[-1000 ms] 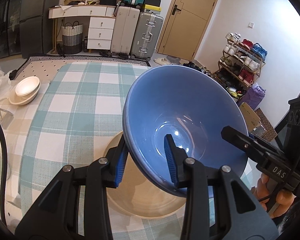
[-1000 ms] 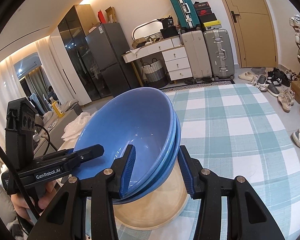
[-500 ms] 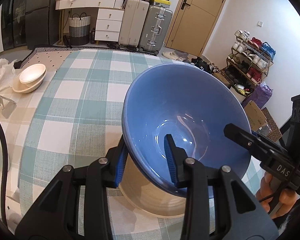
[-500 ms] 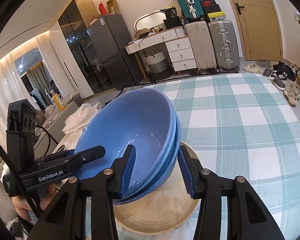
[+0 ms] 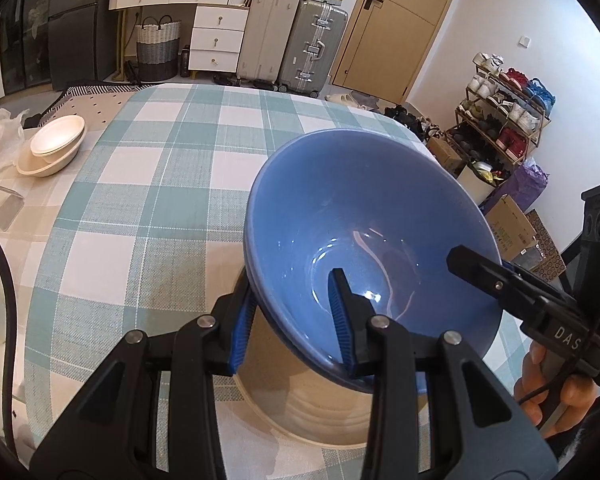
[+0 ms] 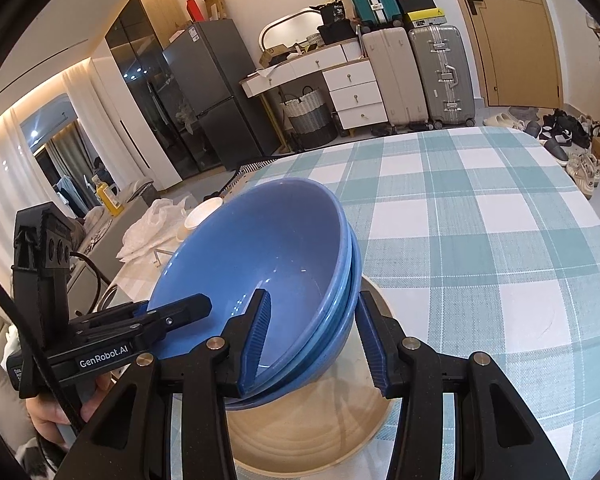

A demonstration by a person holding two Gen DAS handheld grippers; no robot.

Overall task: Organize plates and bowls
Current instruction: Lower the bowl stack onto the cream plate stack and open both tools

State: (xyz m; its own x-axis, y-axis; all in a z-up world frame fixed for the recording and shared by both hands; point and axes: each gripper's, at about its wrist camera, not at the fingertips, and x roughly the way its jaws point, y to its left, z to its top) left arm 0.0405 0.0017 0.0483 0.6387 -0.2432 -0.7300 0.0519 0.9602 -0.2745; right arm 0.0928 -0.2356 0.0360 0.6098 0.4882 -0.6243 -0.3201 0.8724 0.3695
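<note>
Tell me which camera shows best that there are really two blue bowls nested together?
The right wrist view: the blue bowls turn their side to it, so two stacked rims show near the right gripper. The left wrist view looks mostly into the top bowl, with only a thin second edge showing on its left.

Two blue bowls (image 6: 260, 264), one beige plate (image 6: 312, 428), two white bowls (image 5: 56, 144)
</note>
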